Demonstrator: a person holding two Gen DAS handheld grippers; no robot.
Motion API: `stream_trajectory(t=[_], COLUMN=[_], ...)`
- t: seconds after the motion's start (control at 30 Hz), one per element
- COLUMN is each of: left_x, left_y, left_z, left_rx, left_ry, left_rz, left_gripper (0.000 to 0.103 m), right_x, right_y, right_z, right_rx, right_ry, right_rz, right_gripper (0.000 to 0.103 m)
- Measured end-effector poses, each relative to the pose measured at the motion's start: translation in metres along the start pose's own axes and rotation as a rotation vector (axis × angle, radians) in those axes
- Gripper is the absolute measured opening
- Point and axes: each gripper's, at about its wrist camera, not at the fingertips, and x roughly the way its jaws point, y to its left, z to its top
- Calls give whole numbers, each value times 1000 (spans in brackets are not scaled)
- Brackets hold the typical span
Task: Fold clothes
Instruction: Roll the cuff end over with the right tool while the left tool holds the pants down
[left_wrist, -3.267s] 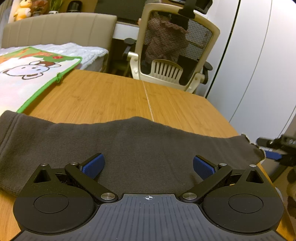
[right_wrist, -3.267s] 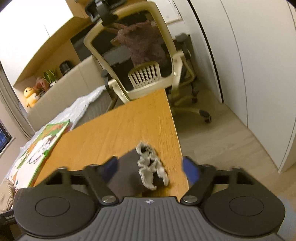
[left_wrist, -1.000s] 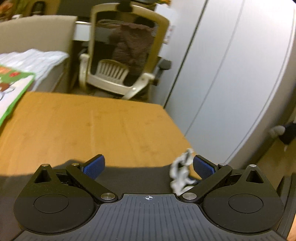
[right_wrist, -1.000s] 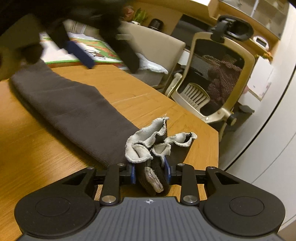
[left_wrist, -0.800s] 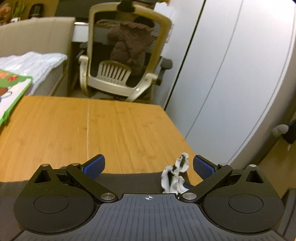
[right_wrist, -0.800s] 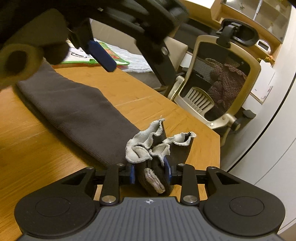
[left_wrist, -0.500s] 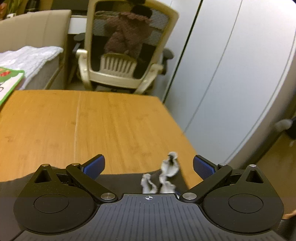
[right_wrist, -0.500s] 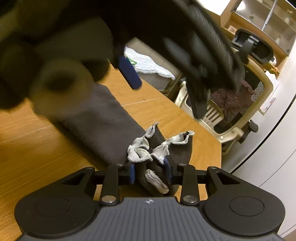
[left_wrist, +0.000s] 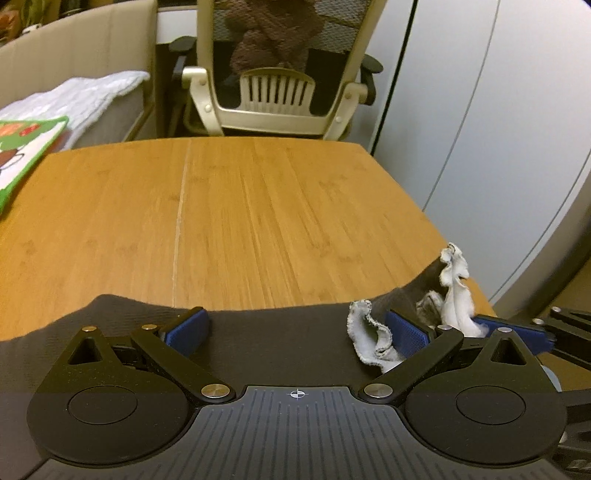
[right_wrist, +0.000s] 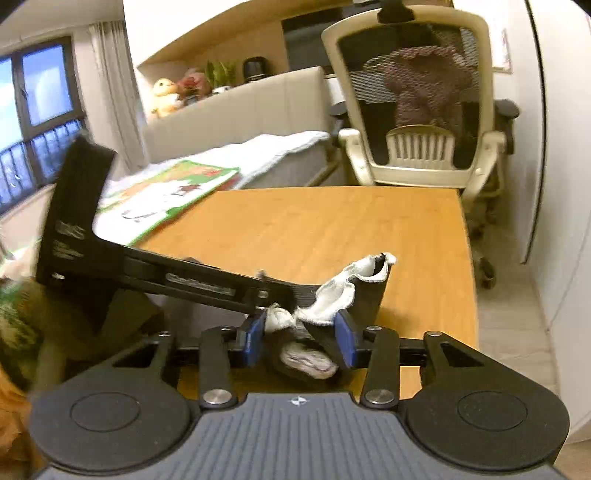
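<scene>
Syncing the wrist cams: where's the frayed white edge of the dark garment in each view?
Left wrist: frayed white edge at lower right, by the right tool.
Right wrist: frayed white edge at lower centre, just above that tool's blue pads.
Shared landmark: cream office chair behind the table.

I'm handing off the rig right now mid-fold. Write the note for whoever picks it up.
Right hand-held gripper: shut on the frayed end of the dark grey garment.
Left hand-held gripper: open, low over the garment beside that end, holding nothing.
The garment lies as a long strip along the near edge of the wooden table; the right-hand end is pinched and bunched.
Done: end grasped. No fold is visible yet.
Left: probably take a second grip with the left, then carry the end over to fold.
</scene>
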Motion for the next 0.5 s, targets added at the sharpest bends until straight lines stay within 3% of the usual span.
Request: stream_trajectory(t=[0.2,0.5], left_x=[-9,-16], left_y=[-9,-17], left_z=[-9,-19], left_rx=[-2,11], left_ry=[2,-6], left_rz=[-11,-22], left_gripper=[103,103], right_x=[12,-2], right_y=[13,-18], right_z=[-1,-7], right_rx=[-82,58], right_ry=[-17,-13], right_rz=[-34,-58], right_gripper=[36,39])
